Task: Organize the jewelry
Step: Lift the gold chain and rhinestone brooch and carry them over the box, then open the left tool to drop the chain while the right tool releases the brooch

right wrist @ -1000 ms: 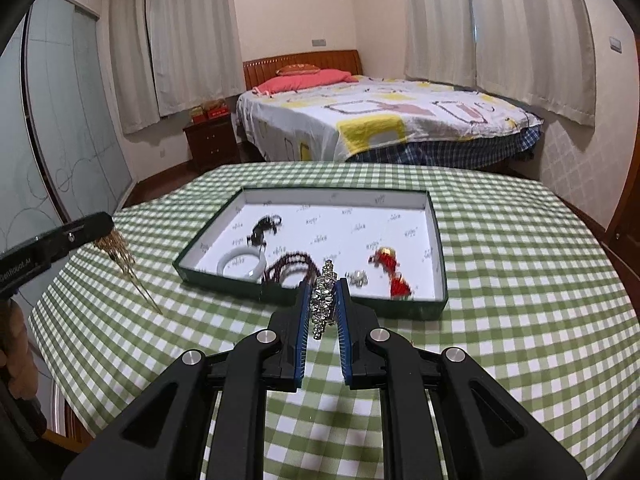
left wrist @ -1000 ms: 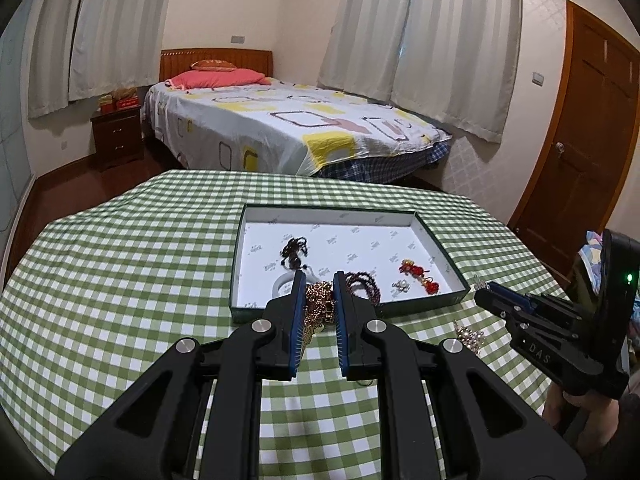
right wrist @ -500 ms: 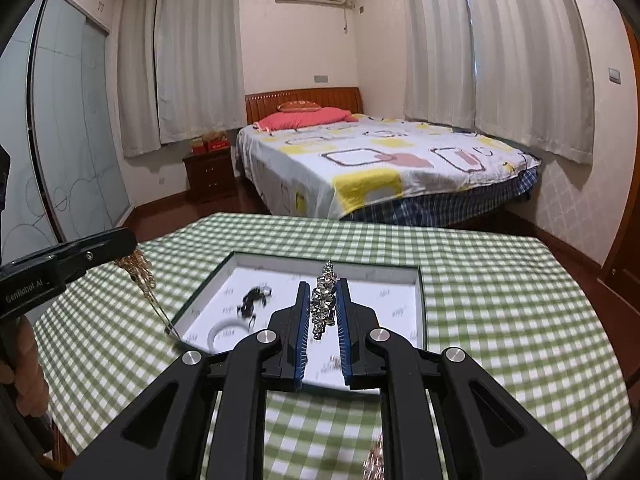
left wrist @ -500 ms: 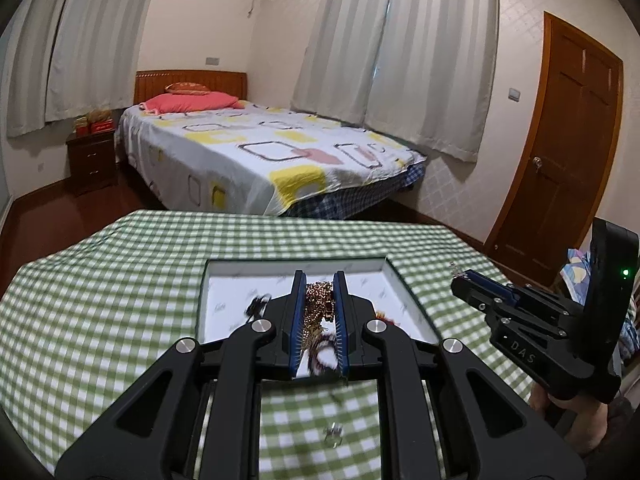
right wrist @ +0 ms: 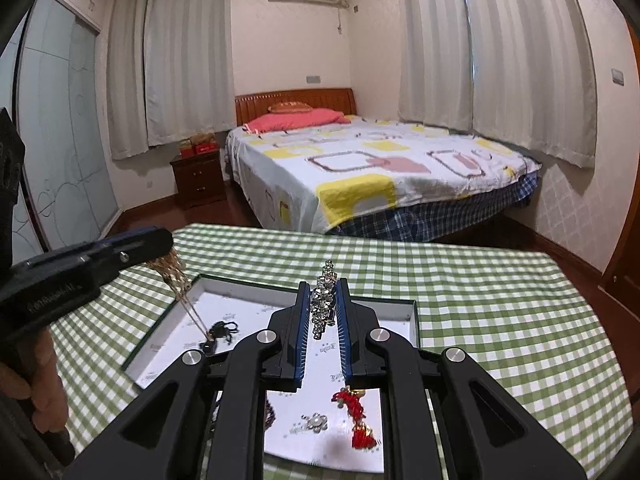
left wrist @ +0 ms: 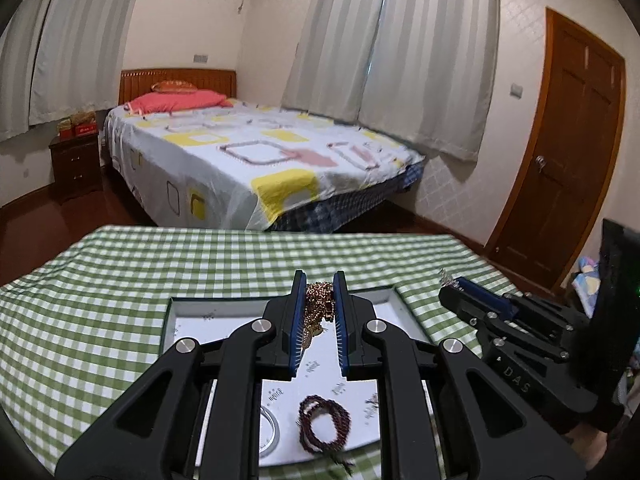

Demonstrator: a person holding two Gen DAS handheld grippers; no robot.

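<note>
In the left wrist view, the left gripper [left wrist: 319,292] hung above the shallow green-walled tray [left wrist: 170,312], its blue-padded fingers [left wrist: 297,320] pinching a bunched gold chain [left wrist: 318,300] whose tail dangled between them toward the tray's white liner. That liner carried small printed marks too blurred to read. Below the fingers a coil of dark red beads [left wrist: 324,420] and a pale bangle [left wrist: 270,428] lay inside the tray. To the right, the right gripper [left wrist: 450,282] showed the raised letters "DAS" on its black body, with a sparkly piece at its tips. In the right wrist view, the right gripper [right wrist: 325,300] was clamped on a rhinestone piece [right wrist: 325,300] that stood up past its fingertips, over the tray [right wrist: 414,320]. Red tasselled earrings [right wrist: 356,412], a small silver flower piece [right wrist: 316,422] and a black trinket [right wrist: 222,330] rested on the liner. The left gripper [right wrist: 166,246] bore faint lettering I could not read, the gold chain [right wrist: 176,274] trailing from it into the tray's left end.
</note>
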